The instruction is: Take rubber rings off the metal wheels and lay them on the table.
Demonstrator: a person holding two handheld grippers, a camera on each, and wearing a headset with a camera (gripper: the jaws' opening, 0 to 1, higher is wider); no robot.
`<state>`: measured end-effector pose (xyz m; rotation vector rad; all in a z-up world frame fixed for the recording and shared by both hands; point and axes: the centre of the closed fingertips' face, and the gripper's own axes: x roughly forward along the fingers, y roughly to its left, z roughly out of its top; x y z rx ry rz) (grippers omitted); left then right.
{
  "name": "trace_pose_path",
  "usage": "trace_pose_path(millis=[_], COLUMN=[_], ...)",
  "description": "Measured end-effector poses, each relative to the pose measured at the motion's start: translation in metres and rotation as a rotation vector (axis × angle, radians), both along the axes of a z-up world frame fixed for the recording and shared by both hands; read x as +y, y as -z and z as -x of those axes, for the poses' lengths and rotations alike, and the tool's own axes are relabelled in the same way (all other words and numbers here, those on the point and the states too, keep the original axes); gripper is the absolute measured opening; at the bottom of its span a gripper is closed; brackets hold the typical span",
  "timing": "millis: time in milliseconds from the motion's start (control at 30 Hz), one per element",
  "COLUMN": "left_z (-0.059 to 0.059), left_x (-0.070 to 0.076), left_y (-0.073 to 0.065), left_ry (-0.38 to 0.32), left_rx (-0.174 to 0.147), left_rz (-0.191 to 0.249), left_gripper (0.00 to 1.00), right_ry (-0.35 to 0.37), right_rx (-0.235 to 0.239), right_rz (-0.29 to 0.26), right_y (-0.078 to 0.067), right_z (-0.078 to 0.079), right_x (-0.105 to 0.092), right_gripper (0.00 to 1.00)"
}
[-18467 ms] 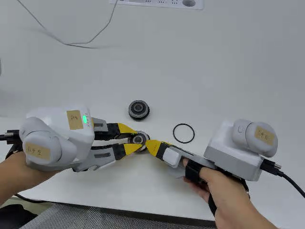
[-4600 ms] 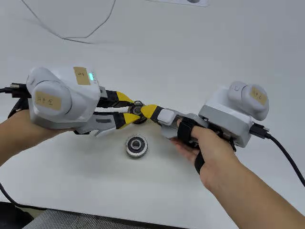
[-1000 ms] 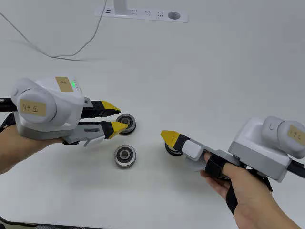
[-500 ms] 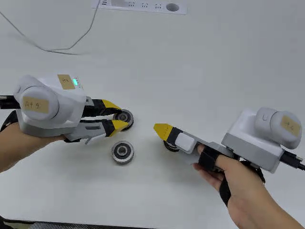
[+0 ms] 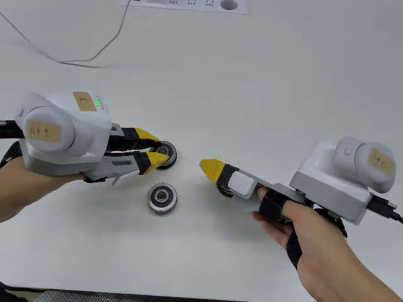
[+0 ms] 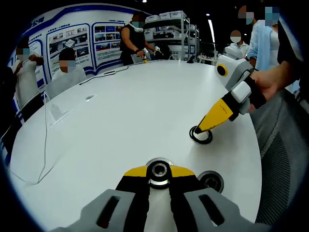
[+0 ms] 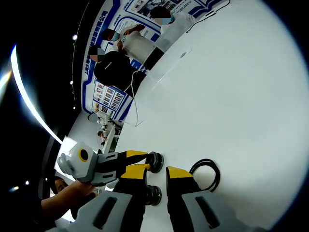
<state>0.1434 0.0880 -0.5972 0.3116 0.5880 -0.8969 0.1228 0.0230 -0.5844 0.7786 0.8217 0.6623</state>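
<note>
Wheel point(image 5: 167, 154) in left gripper point(image 5: 157, 148); second wheel point(image 5: 163, 197) nearer, on table point(image 5: 252, 82); rings point(image 5: 222, 189) right, beneath right gripper point(image 5: 211, 168).

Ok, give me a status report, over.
Left gripper shut on a wheel. Right gripper open, empty, tip by the rings. Second wheel lies loose near the left gripper, not blocking.

A white power strip point(image 5: 189, 5) lay far back, a thin grey cable point(image 5: 79, 62) curling near it. In the left gripper view, people point(image 6: 67, 70) waited beyond — behind them blue-framed wall posters point(image 6: 112, 42) and shelving point(image 6: 175, 31).
</note>
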Motion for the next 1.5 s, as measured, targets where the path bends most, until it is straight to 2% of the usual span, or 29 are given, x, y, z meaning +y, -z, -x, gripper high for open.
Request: trace_pose_path(millis=[233,367,533,600,667,800,900,1500], left_z=[0.000,0.000,0.001,0.001,0.001,0.001,0.002,0.002], left_x=[-0.001,0.000,0.000,0.000,0.000,0.000,0.000,0.000], left_y=[0.001,0.002,0.002,0.002,0.002,0.002,0.002,0.002], left_ry=[0.006,0.009,0.016,0.023,0.027,0.032,0.045,0.046], left_rx=[0.000,-0.003,-0.007,-0.011,-0.015,-0.018,-0.023,-0.022], left_rz=[0.000,-0.001,-0.001,-0.004,-0.006,-0.008,-0.018,-0.019], left_gripper=[0.14,0.14,0.14,0.14,0.14,0.14,0.14,0.13], right_ry=[-0.011,-0.039,-0.094,-0.095,-0.103,-0.105,-0.103,-0.129], right_rx=[-0.009,-0.020,-0.040,-0.032,-0.026,-0.021,-0.004,0.028], right_rz=[-0.018,-0.032,-0.039,-0.028,-0.036,-0.060,-0.065,-0.064], right_y=[-0.003,-0.004,-0.003,0.001,0.002,-0.001,0.002,0.005], right_z=[-0.009,-0.012,-0.011,-0.012,-0.012,-0.012,-0.015,-0.009], right_x=[0.010,0.021,0.039,0.043,0.048,0.055,0.058,0.067], right_gripper=[0.19,0.24,0.36,0.45,0.49,0.48,0.48,0.47])
